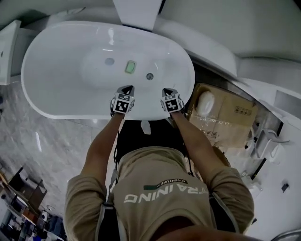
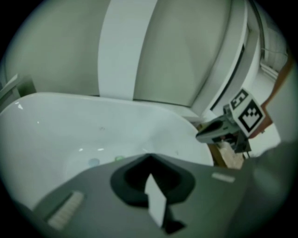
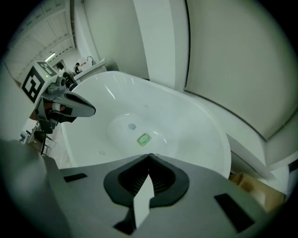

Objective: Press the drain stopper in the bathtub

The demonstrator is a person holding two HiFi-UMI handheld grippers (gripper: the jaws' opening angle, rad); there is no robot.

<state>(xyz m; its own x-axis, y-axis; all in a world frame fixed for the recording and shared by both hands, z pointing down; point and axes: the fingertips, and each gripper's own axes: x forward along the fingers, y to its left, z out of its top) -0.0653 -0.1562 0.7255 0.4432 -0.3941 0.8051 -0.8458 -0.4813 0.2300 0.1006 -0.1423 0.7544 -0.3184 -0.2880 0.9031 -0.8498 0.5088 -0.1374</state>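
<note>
The white oval bathtub [image 1: 56,101] lies below me. On its floor is the round grey drain stopper [image 1: 109,61], also small in the right gripper view [image 3: 132,126]. A green rectangular thing [image 1: 130,67] lies beside it, and a chrome knob [image 1: 149,76] sits on the near wall. My left gripper [image 1: 126,88] and right gripper [image 1: 167,90] hover side by side over the tub's near rim, well short of the stopper. Both are shut with nothing between the jaws, as the left gripper [image 2: 149,156] and right gripper [image 3: 149,155] show in their own views.
A cardboard box [image 1: 230,117] with a white bundle on it stands right of the tub. A white upright panel [image 1: 136,12] rises behind the tub's far rim. Marble floor [image 1: 47,141] lies to the left. A curved white wall [image 1: 211,42] runs behind.
</note>
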